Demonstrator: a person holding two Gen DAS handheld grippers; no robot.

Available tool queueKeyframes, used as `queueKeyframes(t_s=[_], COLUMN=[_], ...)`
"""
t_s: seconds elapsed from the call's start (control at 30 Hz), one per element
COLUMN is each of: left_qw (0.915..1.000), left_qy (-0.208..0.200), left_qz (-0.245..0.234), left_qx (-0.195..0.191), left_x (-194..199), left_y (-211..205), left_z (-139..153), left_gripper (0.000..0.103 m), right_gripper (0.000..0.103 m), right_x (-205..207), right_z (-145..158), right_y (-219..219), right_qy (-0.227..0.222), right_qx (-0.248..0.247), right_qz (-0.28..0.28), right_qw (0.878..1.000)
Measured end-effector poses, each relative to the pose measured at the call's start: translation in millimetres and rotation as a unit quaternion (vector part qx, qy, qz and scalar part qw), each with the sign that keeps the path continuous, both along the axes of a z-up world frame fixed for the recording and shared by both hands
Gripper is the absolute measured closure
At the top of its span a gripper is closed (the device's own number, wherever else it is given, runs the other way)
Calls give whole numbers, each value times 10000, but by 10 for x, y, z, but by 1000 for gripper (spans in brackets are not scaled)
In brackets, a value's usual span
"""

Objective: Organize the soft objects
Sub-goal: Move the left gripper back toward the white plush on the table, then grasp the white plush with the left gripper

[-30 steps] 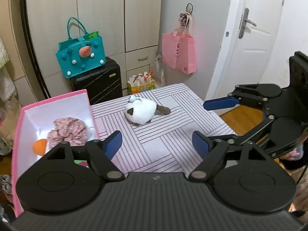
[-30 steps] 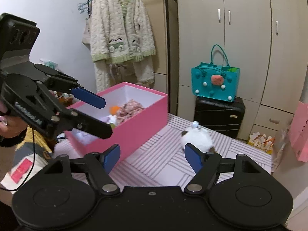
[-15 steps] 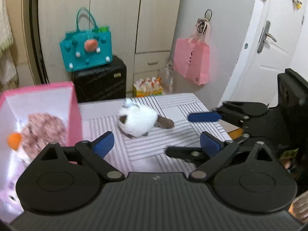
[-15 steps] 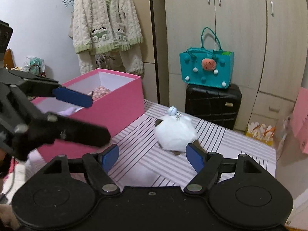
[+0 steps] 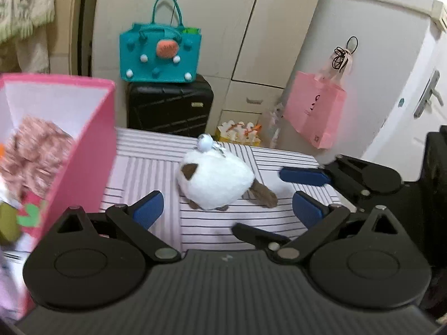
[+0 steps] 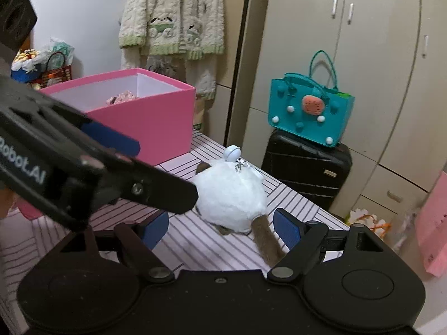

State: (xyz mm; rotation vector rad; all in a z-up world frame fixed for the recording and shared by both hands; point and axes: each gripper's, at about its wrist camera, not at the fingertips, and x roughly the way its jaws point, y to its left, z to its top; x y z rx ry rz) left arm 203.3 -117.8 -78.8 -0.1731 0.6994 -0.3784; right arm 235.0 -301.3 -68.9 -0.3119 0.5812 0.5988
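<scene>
A white plush cat (image 5: 215, 185) with brown ears, a brown tail and a small bell lies on the striped table (image 5: 156, 164); it also shows in the right wrist view (image 6: 230, 195). My left gripper (image 5: 226, 209) is open, just short of the plush. My right gripper (image 6: 222, 227) is open, its jaws either side of the plush's near end, not touching. The pink box (image 6: 145, 117) stands on the table's left, holding a pink ruffled fabric piece (image 5: 30, 148) and other soft items. Each gripper shows in the other's view.
A teal felt bag (image 5: 160, 53) sits on a black suitcase (image 5: 169, 106) behind the table. A pink paper bag (image 5: 315, 109) hangs on the wall at right. A cream cardigan (image 6: 173, 14) hangs by the wardrobe. The table's right edge is near the door.
Both grippers have moved forward and closed in on the white plush cat, which now looks larger. The plush has not moved. Both stay open.
</scene>
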Motion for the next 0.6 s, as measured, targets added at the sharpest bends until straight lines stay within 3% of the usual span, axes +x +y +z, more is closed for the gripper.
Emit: queueKeyframes(t_s=[0.2, 0.47, 0.6], left_qw=[9982, 9899, 9867], left_qy=[77, 228, 433], left_qz=[477, 1119, 1110], left_qx=[-353, -846, -1109], left_x=[222, 411, 505], left_y=[-66, -44, -30], left_z=[-131, -377, -514], left_gripper=[3, 5, 7], right_gripper=[17, 17, 17], right_x=[320, 647, 723], right_z=[-160, -349, -450], right_y=[-50, -60, -27], right_qy=[-11, 173, 281], right_qx=[71, 169, 76], right_qz=[432, 818, 779], right_qw=[9990, 9964, 9965])
